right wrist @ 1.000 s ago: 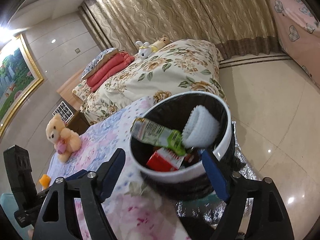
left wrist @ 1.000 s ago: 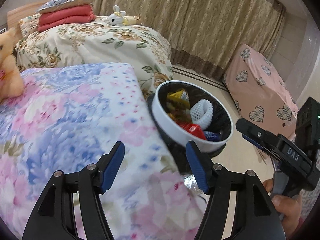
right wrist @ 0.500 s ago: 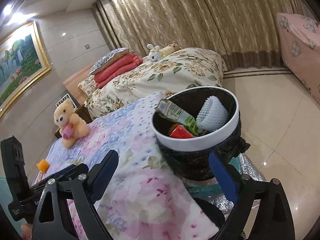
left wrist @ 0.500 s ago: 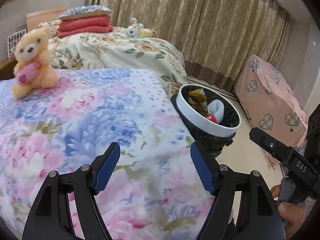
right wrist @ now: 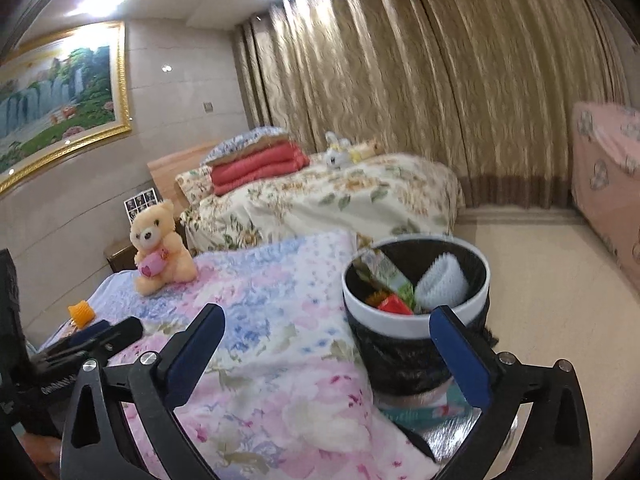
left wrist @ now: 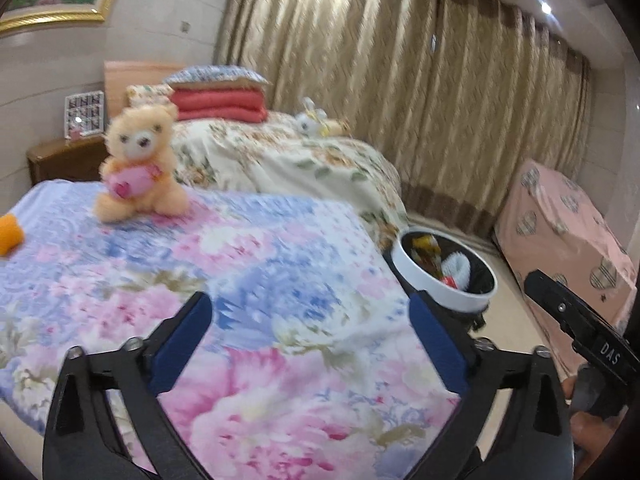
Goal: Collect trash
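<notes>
Several wrappers already sit in the white-rimmed round bin [right wrist: 416,322], both tongs [left wrist: 310,344] [right wrist: 326,354] gape empty, and a small orange scrap [right wrist: 81,313] remains on the floral bed [right wrist: 260,320].

A round trash bin [right wrist: 416,320] with a white rim and black liner stood upright on the floor, just beside the floral bed's right edge. Inside lay a white foam net [right wrist: 442,280], a green wrapper [right wrist: 386,274] and a red packet [right wrist: 396,305]. Far left on the bed sat an orange scrap [left wrist: 9,234].
</notes>
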Demonstrator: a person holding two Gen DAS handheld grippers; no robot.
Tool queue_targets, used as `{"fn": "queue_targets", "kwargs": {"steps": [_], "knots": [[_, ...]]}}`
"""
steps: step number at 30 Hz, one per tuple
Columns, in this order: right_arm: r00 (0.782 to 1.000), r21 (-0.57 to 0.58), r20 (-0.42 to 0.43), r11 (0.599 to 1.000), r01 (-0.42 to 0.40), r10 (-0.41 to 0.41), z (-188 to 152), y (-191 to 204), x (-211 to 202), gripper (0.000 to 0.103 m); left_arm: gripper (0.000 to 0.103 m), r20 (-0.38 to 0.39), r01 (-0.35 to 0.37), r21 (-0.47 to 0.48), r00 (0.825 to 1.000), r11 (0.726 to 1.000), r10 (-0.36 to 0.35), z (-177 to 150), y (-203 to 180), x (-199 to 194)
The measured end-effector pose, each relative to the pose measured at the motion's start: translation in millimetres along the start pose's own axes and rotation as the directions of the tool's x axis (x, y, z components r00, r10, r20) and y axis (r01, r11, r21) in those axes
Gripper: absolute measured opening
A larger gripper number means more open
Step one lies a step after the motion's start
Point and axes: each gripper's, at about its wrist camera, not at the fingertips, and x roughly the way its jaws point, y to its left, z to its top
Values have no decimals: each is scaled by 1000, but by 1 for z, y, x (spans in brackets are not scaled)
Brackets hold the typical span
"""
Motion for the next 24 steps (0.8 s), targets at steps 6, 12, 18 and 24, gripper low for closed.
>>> {"fn": "queue_targets", "kwargs": {"steps": [6,12,18,24], "knots": [[999,-45,32,999,26,-24,-11,12,3,103,103,54,-85,18,995,996,84,-12,10,-8],[998,-62,42,997,40,-37,-26,17,8,103,103,68,-129,46,990,991,126,-24,14,-6],[999,-66,22,997,51,-49,-36,16,16,103,103,70,-152,65,987,986,147,-33,14,-6],[998,-68,14,996,55,-54,-39,16,16,103,103,76,-158,68,985,985,153,-34,14,-8]]}}
